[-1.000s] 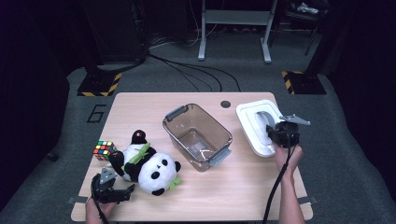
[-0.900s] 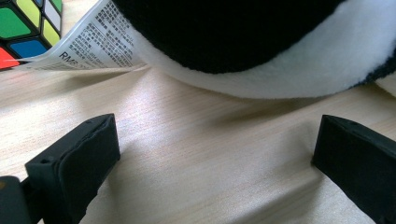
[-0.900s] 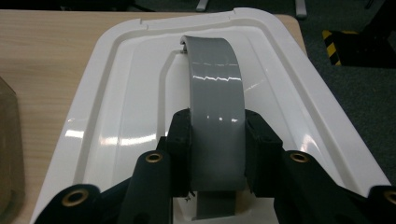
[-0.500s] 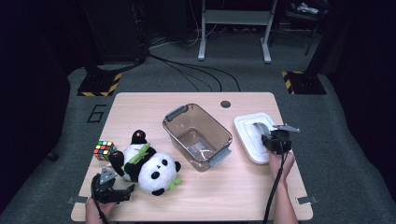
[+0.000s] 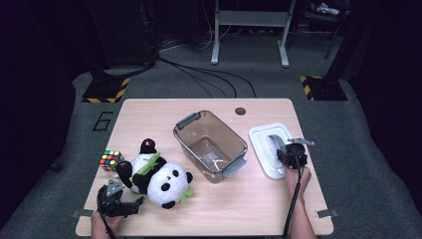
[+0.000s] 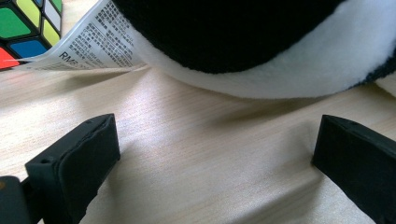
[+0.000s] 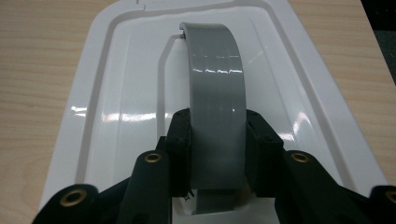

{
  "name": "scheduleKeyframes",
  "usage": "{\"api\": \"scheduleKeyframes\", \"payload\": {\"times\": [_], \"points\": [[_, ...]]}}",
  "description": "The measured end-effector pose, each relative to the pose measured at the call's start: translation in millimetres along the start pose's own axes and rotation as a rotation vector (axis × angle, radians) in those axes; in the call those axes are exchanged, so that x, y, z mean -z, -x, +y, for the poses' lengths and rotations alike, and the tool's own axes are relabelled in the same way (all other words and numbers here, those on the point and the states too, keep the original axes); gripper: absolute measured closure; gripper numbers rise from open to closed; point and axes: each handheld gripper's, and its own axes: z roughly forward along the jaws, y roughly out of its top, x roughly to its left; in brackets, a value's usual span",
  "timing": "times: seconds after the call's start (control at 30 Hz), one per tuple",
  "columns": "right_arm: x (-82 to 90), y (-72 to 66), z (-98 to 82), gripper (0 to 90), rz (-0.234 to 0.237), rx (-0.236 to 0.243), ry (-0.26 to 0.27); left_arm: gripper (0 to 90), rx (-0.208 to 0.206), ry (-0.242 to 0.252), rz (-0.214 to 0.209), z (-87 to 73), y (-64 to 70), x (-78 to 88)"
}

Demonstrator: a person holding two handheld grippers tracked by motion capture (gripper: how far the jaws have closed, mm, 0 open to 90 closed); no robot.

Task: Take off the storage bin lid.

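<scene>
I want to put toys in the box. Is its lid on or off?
Off. The white lid lies on the table beside the open clear box; the right gripper is clamped on its grey handle.

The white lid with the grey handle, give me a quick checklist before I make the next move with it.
1. Right gripper shut on the grey handle: ok, a pad presses on each side of it.
2. Handle centred between the pads: ok in the right gripper view.
3. White lid flat on the table: cannot tell, no gap under it can be judged.
4. Clear bin open: ok, nothing covers it.
5. Bin contents below the rim: cannot tell, something small lies on its bottom.
6. Left gripper out of the way: ok, open at the near left by the panda plush, holding nothing.
</scene>
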Motion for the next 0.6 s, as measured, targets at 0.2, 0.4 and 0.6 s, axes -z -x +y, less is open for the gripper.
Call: {"api": "scheduleKeyframes", "payload": {"times": [0.2,0.4,0.6], "points": [[12.8,-1.0,3.6,31.9,0.011,-0.029,-0.002,0.4,0.000,0.001,0.001,0.0,0.1,-0.1],[38.4,-11.6,-1.4,14.8,0.082,0.001,0.013,0.4,0.000,0.000,0.000,0.0,0.0,0.0],[57.6,-35.5,-18.4,11.3,0.137,0.072,0.016,0.4,0.004,0.001,-0.003,0.0,0.2,-0.2]]}}
